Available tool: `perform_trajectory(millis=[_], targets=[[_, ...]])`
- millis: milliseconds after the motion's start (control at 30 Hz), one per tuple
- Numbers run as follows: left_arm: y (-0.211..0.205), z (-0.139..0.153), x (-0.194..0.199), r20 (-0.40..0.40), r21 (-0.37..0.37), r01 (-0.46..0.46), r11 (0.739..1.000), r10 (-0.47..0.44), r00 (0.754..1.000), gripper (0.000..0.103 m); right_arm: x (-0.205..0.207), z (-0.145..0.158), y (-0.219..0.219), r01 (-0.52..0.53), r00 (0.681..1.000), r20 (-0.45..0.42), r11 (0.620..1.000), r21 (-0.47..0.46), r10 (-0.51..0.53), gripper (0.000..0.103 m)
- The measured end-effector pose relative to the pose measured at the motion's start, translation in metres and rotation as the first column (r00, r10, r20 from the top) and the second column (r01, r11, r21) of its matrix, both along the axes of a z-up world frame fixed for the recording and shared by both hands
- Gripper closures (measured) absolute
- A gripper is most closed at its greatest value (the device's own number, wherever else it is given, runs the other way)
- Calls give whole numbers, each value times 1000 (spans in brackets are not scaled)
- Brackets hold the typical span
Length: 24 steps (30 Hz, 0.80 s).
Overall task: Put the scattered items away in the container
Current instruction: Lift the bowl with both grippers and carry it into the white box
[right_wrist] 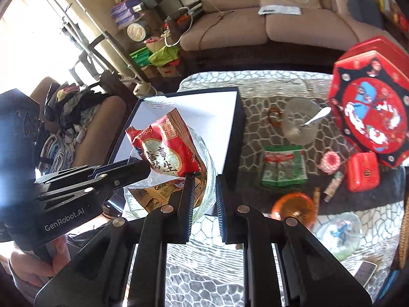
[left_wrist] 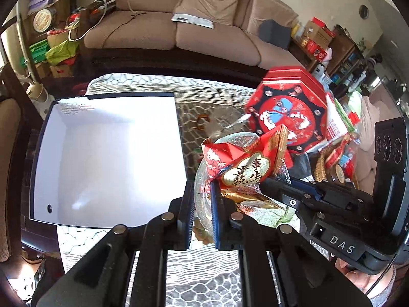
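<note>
Left wrist view: left hand-held gripper (left_wrist: 202,204) clamping the glass bowl (left_wrist: 202,179) rim, red snack packet (left_wrist: 245,163) inside, white box (left_wrist: 107,158) lying to its left. Right wrist view: right hand-held gripper (right_wrist: 203,194) pinching the bowl's opposite rim, additionally showing a green packet (right_wrist: 283,166) and orange lid (right_wrist: 294,208) on the bench (right_wrist: 255,140) to its right.

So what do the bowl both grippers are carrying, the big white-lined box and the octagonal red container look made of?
The bowl looks like clear textured glass: you see the snack packets through its rippled wall, though moulded plastic is possible. The white-lined box seems rigid cardboard: thin dark walls, a flat matte white inside. The octagonal container looks like printed tin: glossy red decoration and a crisp stepped lid rim.
</note>
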State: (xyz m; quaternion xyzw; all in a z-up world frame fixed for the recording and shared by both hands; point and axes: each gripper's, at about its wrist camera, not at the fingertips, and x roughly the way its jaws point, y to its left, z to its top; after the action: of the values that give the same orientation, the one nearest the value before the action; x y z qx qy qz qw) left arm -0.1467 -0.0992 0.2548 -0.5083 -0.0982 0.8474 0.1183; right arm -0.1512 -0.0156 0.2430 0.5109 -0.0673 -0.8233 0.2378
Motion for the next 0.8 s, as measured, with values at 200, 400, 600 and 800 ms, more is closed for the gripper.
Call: perform_trajectory(millis=[200, 400, 600, 800], targets=[[-75, -51, -36, 61, 27, -88, 996, 86, 994, 92, -47, -60, -75, -49, 996, 75, 999, 11, 48, 87], [-109, -105, -83, 124, 25, -109, 994, 105, 987, 92, -101, -118, -102, -55, 990, 135, 996, 75, 44, 88], [-106, -150, -140, 177, 26, -92, 995, 86, 980, 92, -153, -156, -113, -63, 987, 160, 980, 187, 33, 88], [-104, -180, -177, 214, 23, -98, 995, 91, 973, 91, -180, -169, -132, -119, 985, 158, 940, 320, 71, 89]])
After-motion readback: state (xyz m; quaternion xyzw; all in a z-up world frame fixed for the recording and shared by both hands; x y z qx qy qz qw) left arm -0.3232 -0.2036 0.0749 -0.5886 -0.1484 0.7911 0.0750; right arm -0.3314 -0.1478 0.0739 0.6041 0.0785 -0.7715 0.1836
